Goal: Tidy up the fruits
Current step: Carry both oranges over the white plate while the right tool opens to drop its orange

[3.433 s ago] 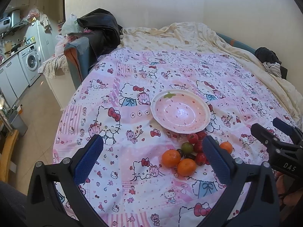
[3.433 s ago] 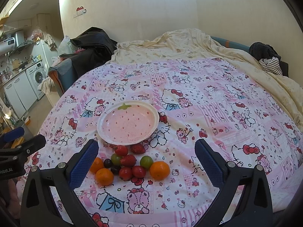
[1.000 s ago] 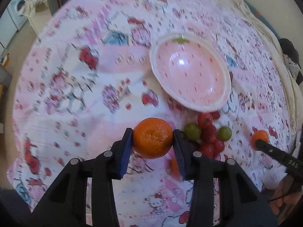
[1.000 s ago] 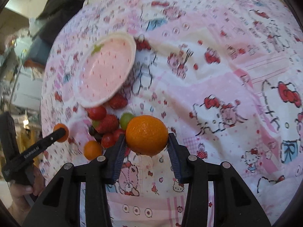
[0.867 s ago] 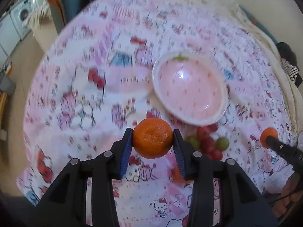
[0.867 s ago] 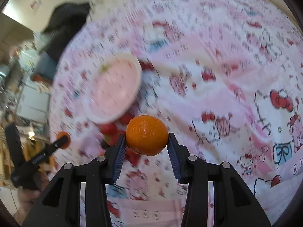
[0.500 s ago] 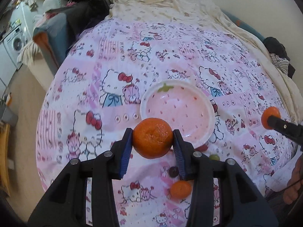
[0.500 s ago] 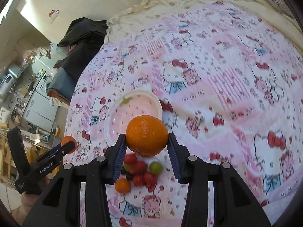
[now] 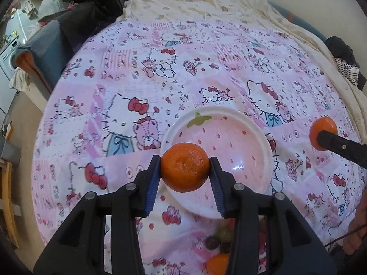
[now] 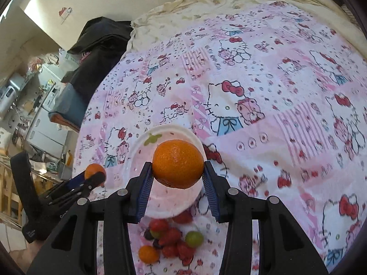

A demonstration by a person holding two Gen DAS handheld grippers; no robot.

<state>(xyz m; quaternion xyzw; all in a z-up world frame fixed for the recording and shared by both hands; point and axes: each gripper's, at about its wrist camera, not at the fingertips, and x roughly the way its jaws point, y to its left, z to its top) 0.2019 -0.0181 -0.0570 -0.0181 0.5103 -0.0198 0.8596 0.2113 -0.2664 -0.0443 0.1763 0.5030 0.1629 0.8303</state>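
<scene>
My left gripper (image 9: 185, 171) is shut on an orange (image 9: 184, 167) and holds it in the air over the near left rim of the pink strawberry-pattern plate (image 9: 247, 137). My right gripper (image 10: 177, 169) is shut on another orange (image 10: 177, 162) above the same plate (image 10: 137, 158). Each gripper shows in the other's view: the right one with its orange (image 9: 323, 133), the left one with its orange (image 10: 94, 171). The remaining fruit pile (image 10: 172, 238), with strawberries, green grapes and a small orange (image 10: 148, 254), lies on the cloth just in front of the plate.
The round table wears a pink Hello Kitty cloth (image 9: 137, 73). A cream blanket (image 9: 206, 2) lies at its far side. Dark clothes on a chair (image 9: 75, 16) stand at the back left. A washing machine and kitchen units (image 10: 34, 105) are off to the left.
Both grippers closed on an orange each, lifted them off the pile and carried them up and forward over the plate. The camera views have risen and tilted back toward level.
</scene>
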